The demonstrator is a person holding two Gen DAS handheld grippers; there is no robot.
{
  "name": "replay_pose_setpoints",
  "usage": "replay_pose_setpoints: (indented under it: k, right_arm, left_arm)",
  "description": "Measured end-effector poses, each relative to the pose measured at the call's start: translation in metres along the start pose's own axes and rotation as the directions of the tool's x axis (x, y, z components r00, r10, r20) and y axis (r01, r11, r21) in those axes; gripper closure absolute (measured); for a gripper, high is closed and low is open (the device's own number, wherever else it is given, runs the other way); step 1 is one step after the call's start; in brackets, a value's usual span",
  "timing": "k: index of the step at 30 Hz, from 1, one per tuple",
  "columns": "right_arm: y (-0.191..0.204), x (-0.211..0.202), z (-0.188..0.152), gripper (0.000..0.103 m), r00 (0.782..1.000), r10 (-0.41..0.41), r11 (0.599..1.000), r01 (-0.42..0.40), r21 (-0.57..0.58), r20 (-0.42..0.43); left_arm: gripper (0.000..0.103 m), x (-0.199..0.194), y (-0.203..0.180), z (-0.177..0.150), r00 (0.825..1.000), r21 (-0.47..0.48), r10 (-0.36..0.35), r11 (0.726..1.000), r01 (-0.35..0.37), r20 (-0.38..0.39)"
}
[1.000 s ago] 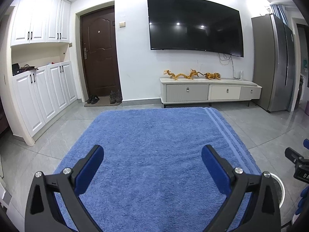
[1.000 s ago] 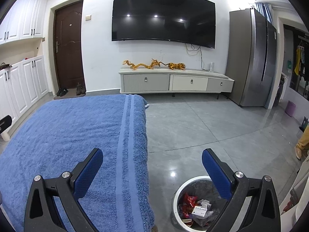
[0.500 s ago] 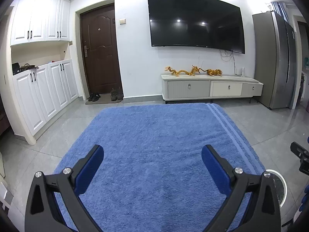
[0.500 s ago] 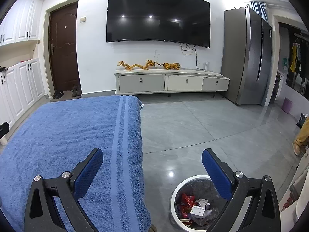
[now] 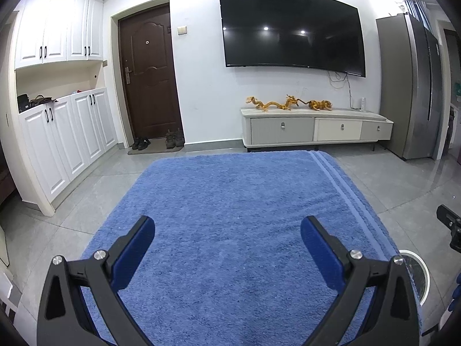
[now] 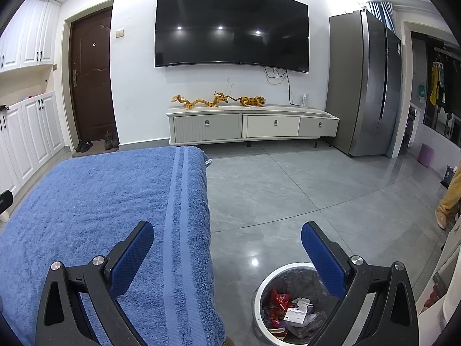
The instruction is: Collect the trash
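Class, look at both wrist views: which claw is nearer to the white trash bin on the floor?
Right. The right claw hangs just above the trash bin, one finger over its rim. The left claw is over the blue towel, with the bin off to its right.

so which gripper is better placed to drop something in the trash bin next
Right. The right gripper hangs open by the trash bin; the left gripper is over the blue towel, the bin off to its side.

A: The trash bin (image 5: 417, 274), lower right of the left wrist view; how much shows?
B: Only a white rim sliver; a gripper finger covers the rest; the white packet's (image 6: 295, 315) label is too small to read.
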State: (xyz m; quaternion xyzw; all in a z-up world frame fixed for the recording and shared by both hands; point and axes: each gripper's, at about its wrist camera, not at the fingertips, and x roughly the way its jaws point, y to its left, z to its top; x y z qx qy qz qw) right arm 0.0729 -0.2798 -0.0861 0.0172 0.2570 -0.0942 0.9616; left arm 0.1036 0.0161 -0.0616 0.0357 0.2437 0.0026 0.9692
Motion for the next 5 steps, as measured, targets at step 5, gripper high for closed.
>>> replay_pose_setpoints:
  k: [5]
  right_arm:
    - [-0.0011,0.0,-0.0005,0.0,1.0,0.001,1.0,-0.001,0.004,0.004]
  left_arm:
    - [0.001,-0.0008,0.0003,-0.001,1.0,-0.004,-0.014,1.0,0.014,-0.006]
